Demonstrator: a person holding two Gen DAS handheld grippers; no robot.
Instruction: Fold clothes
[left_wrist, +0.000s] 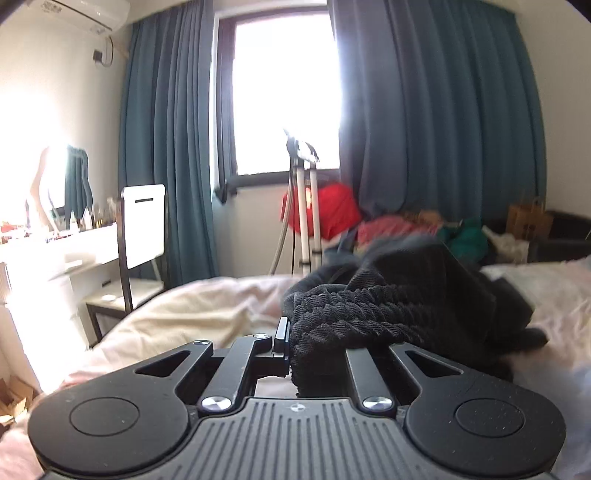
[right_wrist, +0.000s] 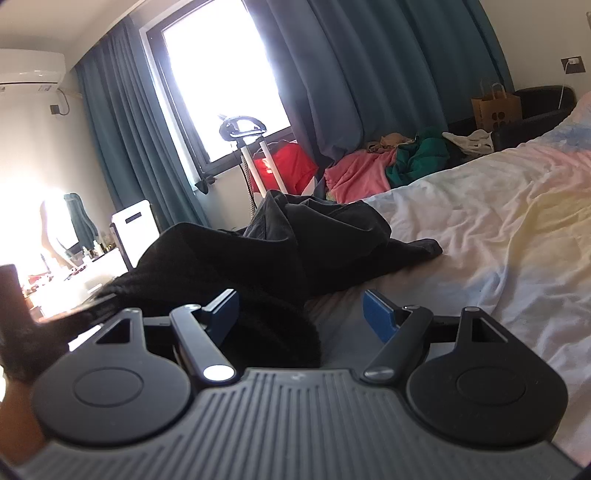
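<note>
Garment: a black knitted garment (left_wrist: 388, 295) lies heaped on the bed (right_wrist: 498, 221), on the left part of the sheet as the right wrist view shows it, with a smoother dark layer rising behind the ribbed part.

Left gripper (left_wrist: 291, 339): its jaws are pinched together on a bunched ribbed edge of the garment; the fabric spills over the right finger and hides it, and only the left finger (left_wrist: 282, 332) shows beside the cloth.

Right gripper (right_wrist: 301, 314): its jaws stand wide apart, blue fingers (right_wrist: 378, 317) bare. A dark fold of the garment reaches in between them on the left side, close by the left pad, but nothing is pinched.

Deciding relation: from the right gripper the bulk of the garment lies ahead and to the left; bare sheet lies ahead and to the right. The nearest edge is already at the left finger.

Long axis: the heap runs from near left to far right, ending in a tail (right_wrist: 424, 245) on the sheet.

Nearer hand: the left already has its edge; the right is the free one, and likely needs a second edge so the cloth can be spread.

Risk: closing where it stands may catch a thick bunch, not one edge.
</note>
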